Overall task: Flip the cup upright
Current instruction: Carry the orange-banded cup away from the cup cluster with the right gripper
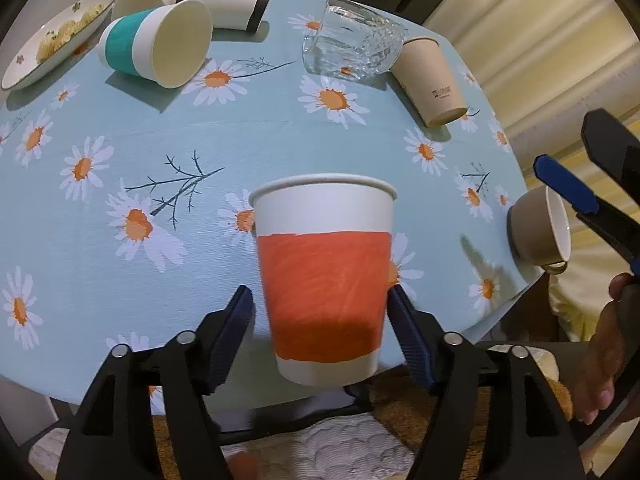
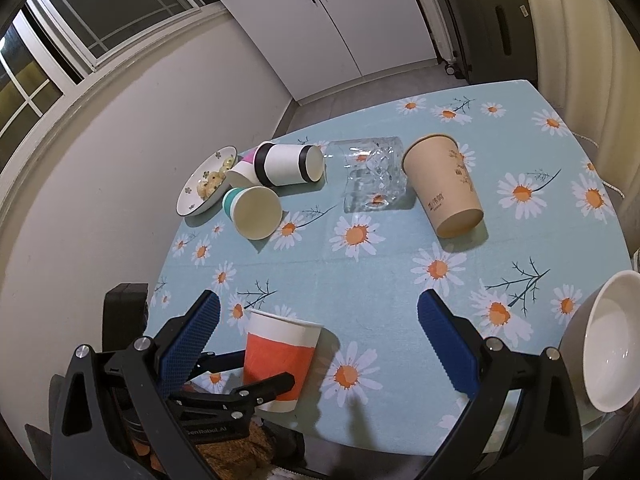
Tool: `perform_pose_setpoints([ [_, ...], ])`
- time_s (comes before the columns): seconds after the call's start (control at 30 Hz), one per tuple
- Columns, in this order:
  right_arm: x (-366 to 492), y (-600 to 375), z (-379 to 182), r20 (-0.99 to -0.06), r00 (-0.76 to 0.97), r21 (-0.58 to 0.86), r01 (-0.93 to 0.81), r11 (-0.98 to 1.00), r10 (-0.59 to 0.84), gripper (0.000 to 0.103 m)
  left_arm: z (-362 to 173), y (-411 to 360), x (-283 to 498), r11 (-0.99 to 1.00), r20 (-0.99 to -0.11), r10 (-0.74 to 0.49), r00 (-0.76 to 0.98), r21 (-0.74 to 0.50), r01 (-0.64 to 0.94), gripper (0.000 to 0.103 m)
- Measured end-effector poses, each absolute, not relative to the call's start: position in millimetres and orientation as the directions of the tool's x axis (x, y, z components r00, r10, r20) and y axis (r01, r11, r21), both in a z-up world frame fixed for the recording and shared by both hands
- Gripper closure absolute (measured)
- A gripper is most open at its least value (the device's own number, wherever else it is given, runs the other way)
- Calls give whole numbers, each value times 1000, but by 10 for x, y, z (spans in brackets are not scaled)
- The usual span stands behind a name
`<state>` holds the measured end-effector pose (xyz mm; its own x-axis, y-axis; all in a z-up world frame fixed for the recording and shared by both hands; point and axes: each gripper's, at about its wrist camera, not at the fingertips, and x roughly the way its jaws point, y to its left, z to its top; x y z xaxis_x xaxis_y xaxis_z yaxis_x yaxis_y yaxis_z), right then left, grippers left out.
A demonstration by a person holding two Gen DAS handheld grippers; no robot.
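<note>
Left wrist view: an orange-banded white paper cup (image 1: 324, 280) is seen standing mouth-up between the blue pads of the left gripper (image 1: 322, 320), at the near edge of a round table covered with a pale blue daisy-print cloth (image 1: 120, 152). The right pad appears to touch the cup wall, while a narrow gap is seen at the left pad, so the grip is judged loosened or just being let go; a firm hold cannot be confirmed. In the right wrist view the same cup (image 2: 280, 356) is shown resting upright on the cloth near the table edge, with the left gripper's fingers alongside it.

The right gripper (image 2: 320, 340) is held spread wide above the table, with nothing between its pads. A beige ceramic mug with a white interior (image 2: 600, 344) lies on its side at the table's edge, close to the right gripper.

The flipping step for this cup is judged complete, with release in hand. The next move would call for the left jaws to be opened fully and drawn straight back, so that the light cup is not dragged off the edge. Other cups, among them a teal-banded paper cup (image 1: 156, 44), a tan paper cup (image 1: 432, 80) and a clear glass tumbler (image 1: 352, 42), are left lying on their sides farther back.
</note>
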<state>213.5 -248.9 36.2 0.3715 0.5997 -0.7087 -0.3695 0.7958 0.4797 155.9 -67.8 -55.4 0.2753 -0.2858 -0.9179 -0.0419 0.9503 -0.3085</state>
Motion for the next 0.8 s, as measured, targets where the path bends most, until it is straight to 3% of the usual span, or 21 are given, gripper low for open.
perform_pose_setpoints([
  [0.8,2131,-2430,280,-734,341,468,-373,801,588,5,-453,-475,1491,930,-898,-335,286,-363,-50,30],
])
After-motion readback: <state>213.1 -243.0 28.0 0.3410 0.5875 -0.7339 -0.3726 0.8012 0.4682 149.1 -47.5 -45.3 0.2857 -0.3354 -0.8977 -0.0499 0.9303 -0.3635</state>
